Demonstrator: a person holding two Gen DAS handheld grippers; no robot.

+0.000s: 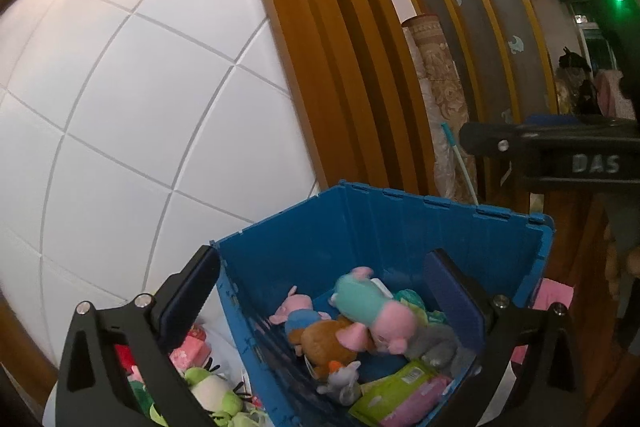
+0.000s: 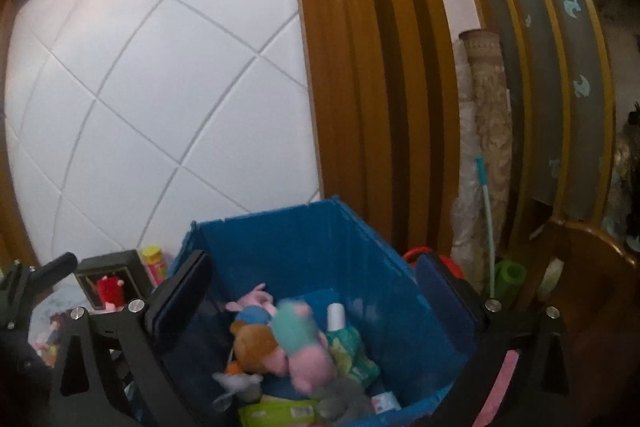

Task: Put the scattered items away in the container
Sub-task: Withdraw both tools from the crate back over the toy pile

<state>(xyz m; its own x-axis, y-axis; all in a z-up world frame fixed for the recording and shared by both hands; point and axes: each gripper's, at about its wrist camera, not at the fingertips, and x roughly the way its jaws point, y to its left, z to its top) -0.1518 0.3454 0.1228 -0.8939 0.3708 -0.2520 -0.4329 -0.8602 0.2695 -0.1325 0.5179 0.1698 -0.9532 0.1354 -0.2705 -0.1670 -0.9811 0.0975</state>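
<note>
Through the left wrist camera, my left gripper (image 1: 320, 301) stands wide open with nothing between its pads, spread across the near left corner of the blue container (image 1: 400, 223); one finger (image 1: 188, 291) sits outside the left wall at about eight o'clock, the other inside at four. Inside the bin the teal-and-pink plush (image 1: 372, 303) lies on a brown plush (image 1: 324, 341) and a grey one, its long axis running from eleven o'clock down to five. What matters for the next pick lies outside the wall: a green-and-white plush (image 1: 212, 393) and a pink box (image 1: 192, 347) at seven o'clock, close under the left finger, still to be tidied. The right gripper's body (image 1: 560, 147) crosses the frame at three o'clock. Through the right wrist camera, my right gripper (image 2: 316, 301) is also fully spread and empty, straddling the container (image 2: 280, 239), with the teal-and-pink plush (image 2: 300, 335) blurred directly below centre, seemingly just dropped. Loose things remain at nine o'clock: a dark framed box with a red toy (image 2: 110, 285) and a yellow-capped jar (image 2: 154, 261). I judge the left hand nearer to the leftovers, which lie down-left of its fingers, so it would need to swing that way and dip.
</note>
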